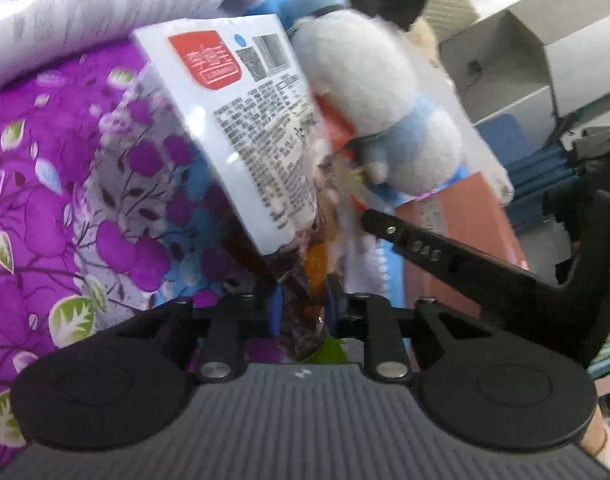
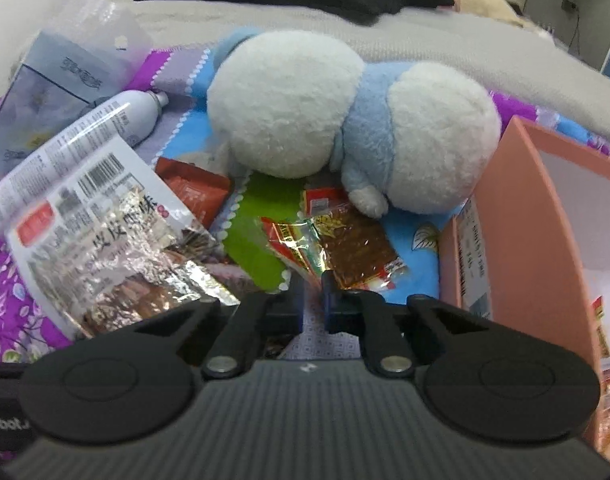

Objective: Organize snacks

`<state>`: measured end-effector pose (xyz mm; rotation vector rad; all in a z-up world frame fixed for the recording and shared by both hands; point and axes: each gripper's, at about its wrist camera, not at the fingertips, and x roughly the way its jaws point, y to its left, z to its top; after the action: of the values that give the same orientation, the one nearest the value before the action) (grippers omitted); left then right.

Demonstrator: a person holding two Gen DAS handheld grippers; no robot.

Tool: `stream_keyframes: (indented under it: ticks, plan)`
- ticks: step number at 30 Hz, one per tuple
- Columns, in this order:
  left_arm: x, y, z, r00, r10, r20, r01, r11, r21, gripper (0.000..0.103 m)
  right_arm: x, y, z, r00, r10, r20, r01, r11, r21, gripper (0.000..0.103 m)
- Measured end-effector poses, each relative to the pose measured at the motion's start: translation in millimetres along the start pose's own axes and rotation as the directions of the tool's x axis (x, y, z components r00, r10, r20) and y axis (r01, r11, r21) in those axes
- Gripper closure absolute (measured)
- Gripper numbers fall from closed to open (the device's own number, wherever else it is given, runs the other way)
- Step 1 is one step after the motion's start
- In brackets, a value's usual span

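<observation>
My left gripper (image 1: 303, 312) is shut on a large snack bag (image 1: 241, 128) with a white label and red logo, holding it lifted above the bed. The same bag shows at the left of the right wrist view (image 2: 101, 236). My right gripper (image 2: 313, 292) is shut on the edge of a small red and gold snack packet (image 2: 341, 248) lying on the bedspread. A dark red packet (image 2: 193, 192) lies behind it. A pink box (image 2: 533, 216) stands open at the right, with a packet inside at its lower right; it also shows in the left wrist view (image 1: 469, 220).
A white and blue plush toy (image 2: 345, 128) lies behind the packets. A white spray can (image 2: 117, 116) and a pale blue box (image 2: 53, 92) lie at the left. The purple flowered bedspread (image 1: 45, 200) covers the bed. Grey cardboard boxes (image 1: 545, 52) stand at the far right.
</observation>
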<state>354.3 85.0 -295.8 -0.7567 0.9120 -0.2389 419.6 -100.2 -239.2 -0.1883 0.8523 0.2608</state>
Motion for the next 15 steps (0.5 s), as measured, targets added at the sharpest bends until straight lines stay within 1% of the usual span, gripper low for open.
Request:
stream_keyframes:
  ticks: [3, 7, 10, 15]
  plan:
    - [-10.8, -12.4, 0.3, 1.000, 0.000, 0.000, 0.000, 1.000, 0.030, 0.083, -12.8, 2.2, 0.8, 1.000, -0.002, 0.021, 0.002, 1.000, -0.013, 0.096]
    - [-25.5, -22.6, -2.6, 0.999, 0.018, -0.032, -0.018, 1.000, 0.023, 0.085, -37.9, 4.8, -0.5, 0.999, 0.012, 0.048, -0.011, 1.000, -0.010, 0.098]
    - [-43.2, -30.0, -14.6, 0.999, 0.019, -0.028, -0.018, 0.999, 0.036, 0.085, -61.0, 9.1, -7.3, 0.998, 0.021, 0.064, -0.019, 0.999, -0.025, 0.098]
    - [-79.3, -33.6, -44.0, 0.999, 0.030, -0.029, -0.028, 0.999, 0.038, 0.085, -91.4, 13.2, -27.6, 0.998, 0.039, 0.058, -0.037, 0.999, -0.032, 0.099]
